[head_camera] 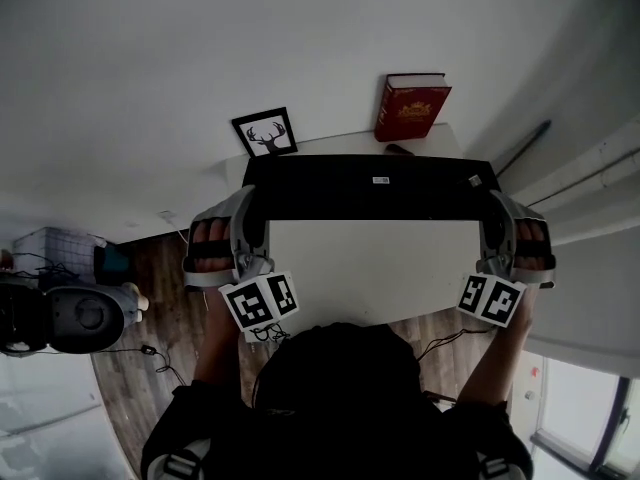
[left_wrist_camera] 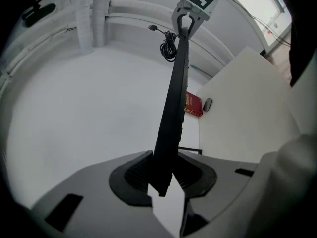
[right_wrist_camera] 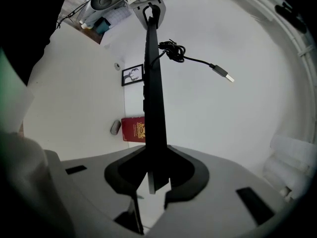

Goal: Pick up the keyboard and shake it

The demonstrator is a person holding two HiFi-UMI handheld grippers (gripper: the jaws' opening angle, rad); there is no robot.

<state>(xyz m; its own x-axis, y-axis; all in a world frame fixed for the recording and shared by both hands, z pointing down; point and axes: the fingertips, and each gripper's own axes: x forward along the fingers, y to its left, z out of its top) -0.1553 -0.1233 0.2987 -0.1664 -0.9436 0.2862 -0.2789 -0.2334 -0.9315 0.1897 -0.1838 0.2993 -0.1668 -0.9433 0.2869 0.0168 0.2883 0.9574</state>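
The black keyboard hangs in the air above the white table, held level by its two short ends. My left gripper is shut on its left end and my right gripper on its right end. In the left gripper view the keyboard runs edge-on from my jaws up to the other gripper. The right gripper view shows the same from the other end: keyboard clamped in the jaws. Its coiled cable with a USB plug dangles free.
A red book, a framed deer picture and a small dark mouse lie at the table's far edge by the wall. A round grey appliance and a basket stand on the wooden floor at left.
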